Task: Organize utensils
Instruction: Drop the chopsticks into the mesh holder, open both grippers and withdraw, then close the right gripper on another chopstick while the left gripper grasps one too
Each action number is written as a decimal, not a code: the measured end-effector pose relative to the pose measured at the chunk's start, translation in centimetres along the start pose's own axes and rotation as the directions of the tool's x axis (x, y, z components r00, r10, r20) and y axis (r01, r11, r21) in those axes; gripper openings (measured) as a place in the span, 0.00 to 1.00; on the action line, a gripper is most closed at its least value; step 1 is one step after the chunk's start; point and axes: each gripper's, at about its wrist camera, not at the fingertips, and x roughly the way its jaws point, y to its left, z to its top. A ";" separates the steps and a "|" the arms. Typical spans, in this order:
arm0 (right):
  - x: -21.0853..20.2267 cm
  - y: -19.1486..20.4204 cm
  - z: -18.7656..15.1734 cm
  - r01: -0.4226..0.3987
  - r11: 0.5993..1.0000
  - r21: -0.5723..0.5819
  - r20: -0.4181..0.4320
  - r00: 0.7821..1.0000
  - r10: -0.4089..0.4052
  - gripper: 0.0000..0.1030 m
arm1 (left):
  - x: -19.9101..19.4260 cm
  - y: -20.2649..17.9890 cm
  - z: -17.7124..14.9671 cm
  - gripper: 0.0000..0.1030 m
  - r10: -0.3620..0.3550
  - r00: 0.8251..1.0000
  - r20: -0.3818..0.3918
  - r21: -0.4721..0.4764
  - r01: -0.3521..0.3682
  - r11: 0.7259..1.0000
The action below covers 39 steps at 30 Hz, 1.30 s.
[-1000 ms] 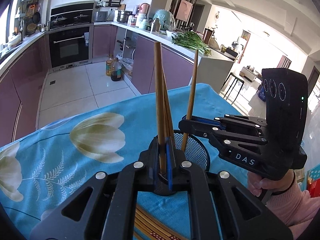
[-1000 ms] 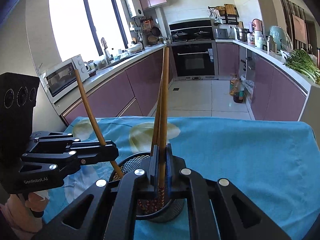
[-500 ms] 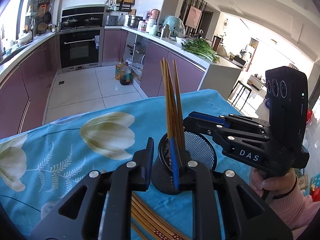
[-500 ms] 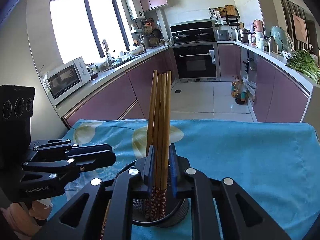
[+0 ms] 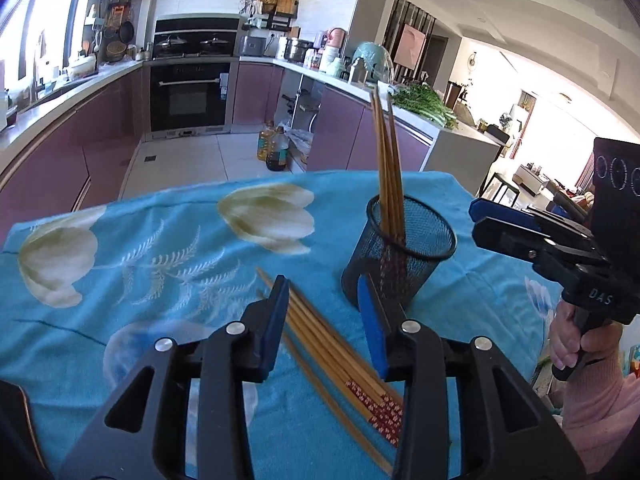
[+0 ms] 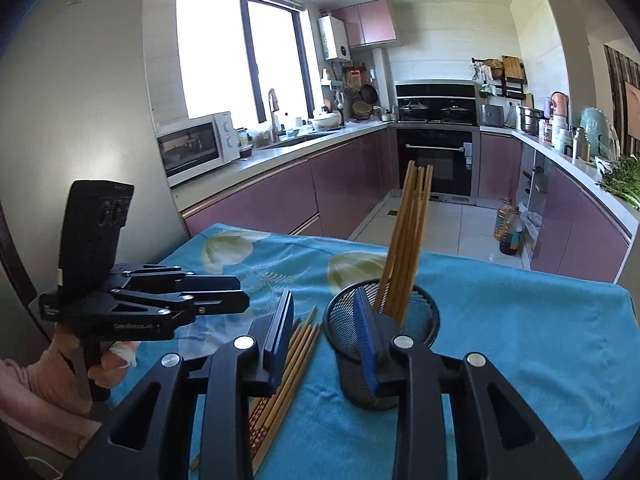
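A black mesh cup (image 5: 400,252) (image 6: 382,320) stands on the blue flowered tablecloth (image 5: 160,248) (image 6: 520,320) with several wooden chopsticks (image 5: 388,176) (image 6: 408,240) upright in it. More chopsticks (image 5: 336,344) (image 6: 288,372) lie flat in a bundle beside the cup. My left gripper (image 5: 324,312) hovers over that bundle, jaws opening, nothing between them. My right gripper (image 6: 324,328) is near the cup's left side, jaws also opening and empty. Each gripper shows in the other's view: the right gripper (image 5: 500,220), the left gripper (image 6: 224,296).
The table's far edge drops to a tiled kitchen floor with oil bottles (image 5: 276,148). Purple cabinets, an oven (image 6: 436,160) and a microwave (image 6: 192,152) line the walls. A hand in a pink sleeve (image 5: 588,380) holds each gripper.
Both grippers let go of their chopsticks, which now stand in the cup. Both drew back from the cup with jaws spreading; the left one dipped over the flat bundle.
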 end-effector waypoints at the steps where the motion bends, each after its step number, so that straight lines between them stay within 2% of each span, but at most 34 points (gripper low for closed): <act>1: 0.3 0.3 -0.5 -0.006 1.000 0.001 -0.014 1.000 0.006 0.31 | 0.2 0.3 -0.7 0.35 0.004 1.000 -0.020 -0.005 -0.004 1.000; 8: 4.2 1.0 -4.6 -0.018 0.999 0.047 -0.172 0.985 0.026 0.31 | 2.5 1.6 -4.9 0.35 0.023 0.989 -0.143 -0.045 -0.030 0.999; 15: 6.2 1.5 -6.7 0.004 0.999 0.053 -0.255 0.967 0.009 0.31 | 3.6 1.2 -6.3 0.35 0.033 0.983 -0.179 -0.052 -0.043 0.998; 27: 7.1 1.2 -7.5 0.020 0.998 0.054 -0.299 0.954 -0.003 0.31 | 4.4 0.2 -6.6 0.35 0.078 0.976 -0.202 -0.012 -0.082 0.997; 34: 7.8 1.5 -7.6 0.036 0.998 0.043 -0.315 0.949 -0.021 0.31 | 4.8 -0.7 -6.7 0.36 0.133 0.969 -0.209 0.045 -0.126 0.991; 39: 7.9 1.4 -7.5 0.044 0.998 0.039 -0.321 0.947 -0.029 0.31 | 4.7 -0.6 -6.8 0.34 0.137 0.968 -0.210 0.054 -0.128 0.990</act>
